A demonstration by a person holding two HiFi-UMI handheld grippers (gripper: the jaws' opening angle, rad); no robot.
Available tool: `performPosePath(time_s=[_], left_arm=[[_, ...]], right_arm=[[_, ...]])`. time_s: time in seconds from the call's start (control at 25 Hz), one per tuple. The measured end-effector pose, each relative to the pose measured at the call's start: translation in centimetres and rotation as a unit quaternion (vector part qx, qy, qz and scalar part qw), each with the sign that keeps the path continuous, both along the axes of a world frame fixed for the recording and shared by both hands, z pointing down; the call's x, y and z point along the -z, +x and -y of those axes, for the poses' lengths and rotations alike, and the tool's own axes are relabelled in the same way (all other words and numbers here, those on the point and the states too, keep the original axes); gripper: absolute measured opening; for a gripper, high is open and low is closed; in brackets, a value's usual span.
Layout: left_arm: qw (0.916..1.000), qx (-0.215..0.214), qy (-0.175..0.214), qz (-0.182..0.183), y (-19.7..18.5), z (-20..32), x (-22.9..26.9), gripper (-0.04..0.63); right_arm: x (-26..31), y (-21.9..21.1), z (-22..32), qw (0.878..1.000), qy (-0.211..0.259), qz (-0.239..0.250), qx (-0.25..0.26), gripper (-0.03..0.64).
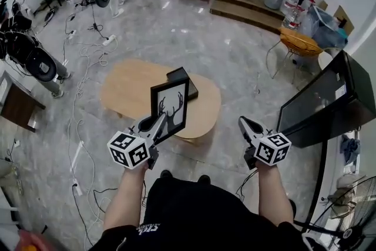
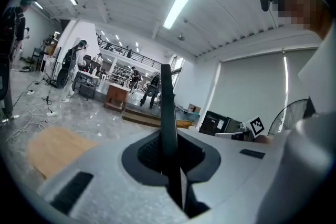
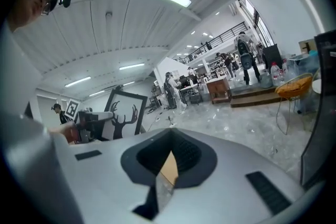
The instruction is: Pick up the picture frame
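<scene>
A black picture frame with a deer-antler print stands upright in the air above the oval wooden table. My left gripper is shut on its lower edge. The left gripper view shows the frame edge-on as a dark bar rising from between the jaws of that gripper. My right gripper is shut with nothing in it, to the right of the frame and apart from it. In the right gripper view its jaws meet, and the frame shows at the left.
A second dark flat frame lies on the table behind the held one. A large black screen stands at the right, an orange chair beyond it. Cables trail over the floor at the left. People stand at the far end.
</scene>
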State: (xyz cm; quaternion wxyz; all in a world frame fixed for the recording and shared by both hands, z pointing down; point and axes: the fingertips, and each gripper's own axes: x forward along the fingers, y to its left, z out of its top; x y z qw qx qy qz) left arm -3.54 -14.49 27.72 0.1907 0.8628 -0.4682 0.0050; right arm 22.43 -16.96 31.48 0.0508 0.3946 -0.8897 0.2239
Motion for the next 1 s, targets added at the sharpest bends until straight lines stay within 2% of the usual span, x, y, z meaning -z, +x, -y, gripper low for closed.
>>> performPosePath(time_s=[0.24,0.52,0.8,1.0], left_arm=[[0.9994,0.008,0.021,0.025,-1.5,-0.7,1.2,0.032],[0.9969,0.034,0.052,0.048,-7.8,-0.4,5.4,0.032],[0.9919,0.071,0.088,0.059,-10.8,-0.5,7.8,0.032],[0.9913,0.082,0.086,0.058,-12.3,-0.8,7.3,0.032]], right_arm=[[3.6,0.3,-0.8,0.998,0.053,0.024,-0.013,0.003],[9.6,-4.2,-0.8,0.99,0.141,0.001,-0.029,0.003],[10.7,-6.8,-0.6,0.987,0.161,-0.013,-0.012,0.003],[10.6,-8.3,-0.4,0.986,0.164,-0.02,-0.006,0.003]])
